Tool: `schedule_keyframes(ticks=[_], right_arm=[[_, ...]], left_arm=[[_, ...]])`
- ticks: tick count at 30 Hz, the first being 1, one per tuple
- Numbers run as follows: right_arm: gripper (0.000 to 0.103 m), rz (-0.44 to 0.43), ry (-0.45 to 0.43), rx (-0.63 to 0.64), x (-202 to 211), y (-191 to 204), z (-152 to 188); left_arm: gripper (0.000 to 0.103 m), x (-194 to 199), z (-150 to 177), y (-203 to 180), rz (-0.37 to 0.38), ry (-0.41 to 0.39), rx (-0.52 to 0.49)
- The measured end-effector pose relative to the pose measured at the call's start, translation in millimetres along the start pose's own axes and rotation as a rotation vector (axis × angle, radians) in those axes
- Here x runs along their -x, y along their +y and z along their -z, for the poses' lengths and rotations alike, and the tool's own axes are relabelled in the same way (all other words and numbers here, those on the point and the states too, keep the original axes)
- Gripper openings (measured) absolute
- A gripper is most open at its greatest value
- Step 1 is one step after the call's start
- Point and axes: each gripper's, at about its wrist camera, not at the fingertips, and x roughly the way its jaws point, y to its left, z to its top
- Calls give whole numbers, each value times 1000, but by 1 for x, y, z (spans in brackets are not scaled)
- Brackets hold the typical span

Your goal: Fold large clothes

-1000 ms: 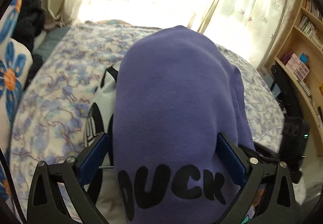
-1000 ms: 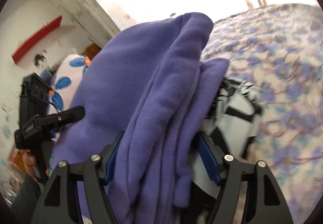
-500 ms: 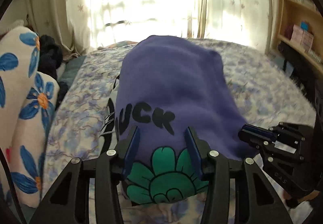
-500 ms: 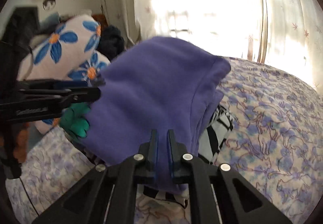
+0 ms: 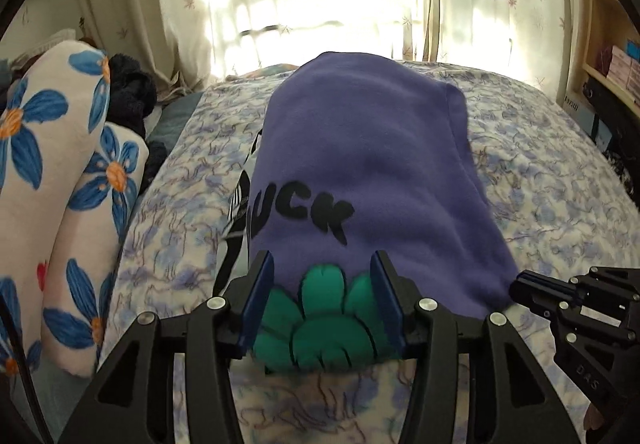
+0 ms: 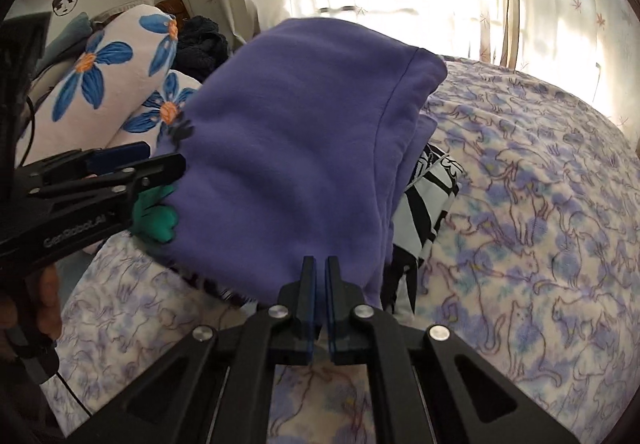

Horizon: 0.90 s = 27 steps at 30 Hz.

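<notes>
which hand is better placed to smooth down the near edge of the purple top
Likely the left. The left hand-held gripper straddles the green flower print on the folded purple fleece top, its jaws opening. The right hand-held gripper is shut, empty, at the corner.

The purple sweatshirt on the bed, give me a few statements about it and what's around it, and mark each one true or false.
1. The purple sweatshirt lies folded on top of a black-and-white garment. True.
2. The green flower print sits at the sweatshirt's far end, by the curtain. False: it is at the near edge, between the left gripper's fingers.
3. The right gripper has its jaws shut together. True.
4. The bedspread is plain white. False: it carries a blue and purple cat pattern.
5. Blue-flowered pillows lie beside the sweatshirt. True.
</notes>
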Motion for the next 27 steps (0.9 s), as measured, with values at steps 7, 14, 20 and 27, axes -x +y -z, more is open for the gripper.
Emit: schedule_keyframes(ticks=[7, 14, 20, 27], right_arm=[[6, -75, -33, -3, 118, 13, 19], [6, -111, -103, -11, 257, 29, 42], [7, -92, -163, 1, 360, 35, 80], [33, -13, -194, 27, 402, 36, 172]], left_arm=[[62, 95, 27, -14, 50, -14, 33], [74, 225, 65, -54, 125, -86, 18], [81, 318, 116, -96, 177, -151, -16], [90, 367, 196, -136, 209, -168, -21]])
